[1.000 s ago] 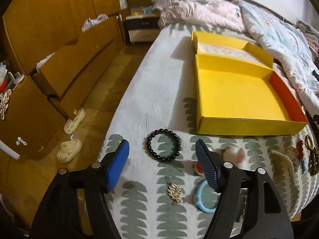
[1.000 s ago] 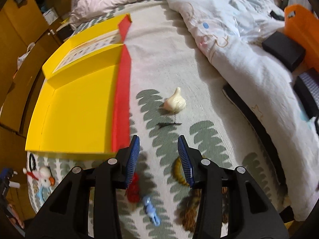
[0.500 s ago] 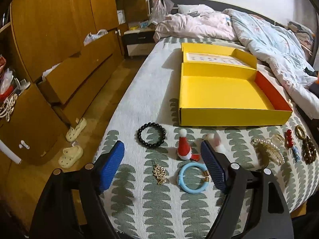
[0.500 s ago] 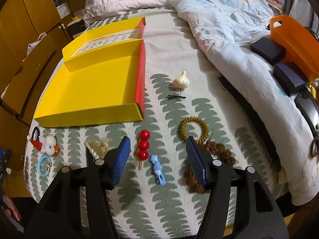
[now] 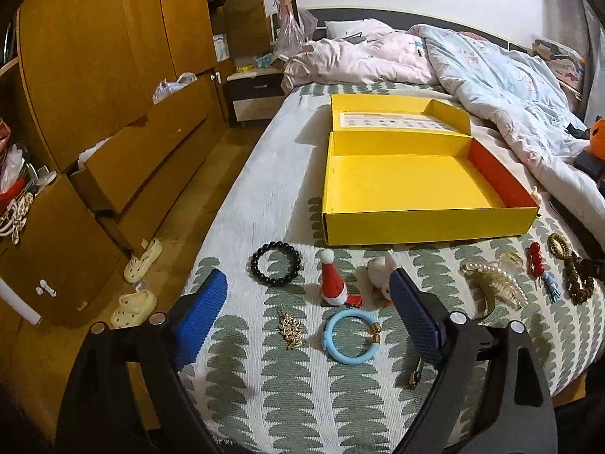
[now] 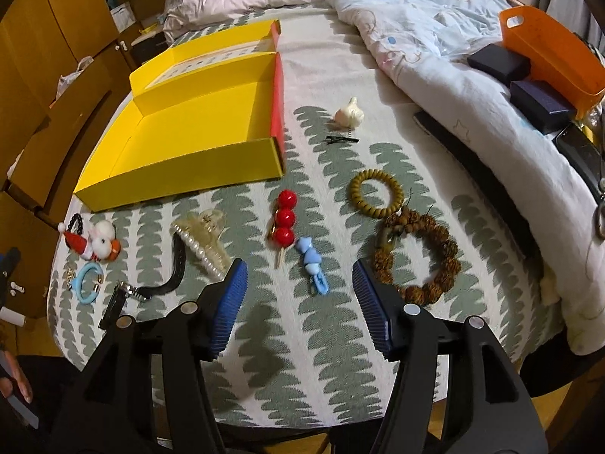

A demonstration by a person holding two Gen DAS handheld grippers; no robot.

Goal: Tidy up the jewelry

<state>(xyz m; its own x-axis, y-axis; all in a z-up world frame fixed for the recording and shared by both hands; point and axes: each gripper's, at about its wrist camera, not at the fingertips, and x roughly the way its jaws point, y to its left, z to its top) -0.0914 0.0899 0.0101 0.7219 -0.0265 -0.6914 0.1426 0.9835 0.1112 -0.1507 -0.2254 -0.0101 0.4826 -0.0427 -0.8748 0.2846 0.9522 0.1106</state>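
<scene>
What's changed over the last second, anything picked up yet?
Both grippers pulled back from the bed, showing more jewelry. Left gripper is opening with nothing gripped; right gripper widened, also empty. Yellow box and the jewelry stayed put.

Bed (image 5: 264,174): bearing the box and the jewelry.
Box (image 5: 423,227): lying open mid-bed — lid (image 5: 450,117) lying behind it.
Bead bracelet (image 5: 276,263): sitting before the box's left corner.
Hat clip (image 5: 332,282): standing right of the bracelet.
Bangle (image 5: 349,336): lying before the clip, brooch (image 5: 290,329) to its left.
Claw clip (image 6: 202,240): lying before the box — berry pin (image 6: 284,219) to its right.
</scene>
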